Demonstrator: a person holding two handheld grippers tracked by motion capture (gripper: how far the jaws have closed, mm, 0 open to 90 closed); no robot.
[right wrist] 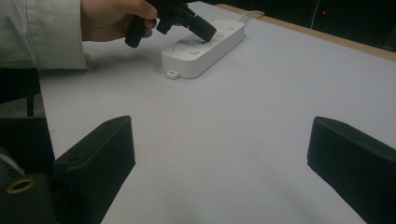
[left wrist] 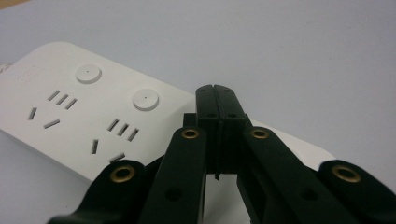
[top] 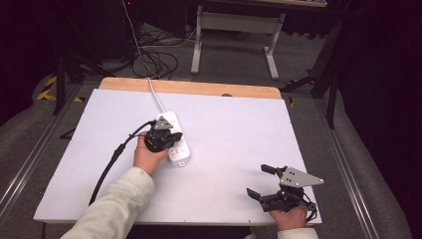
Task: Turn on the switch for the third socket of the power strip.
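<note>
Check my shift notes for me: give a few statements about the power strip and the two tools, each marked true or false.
1. The left tool has its jaws pressed together. True.
2. The right tool is closed on the power strip. False: its jaws stand wide apart over bare table, away from the strip.
3. The left tool's tip is over the strip's top face. True.
4. A plug sits in one of the strip's sockets. False: the visible sockets are empty.
</note>
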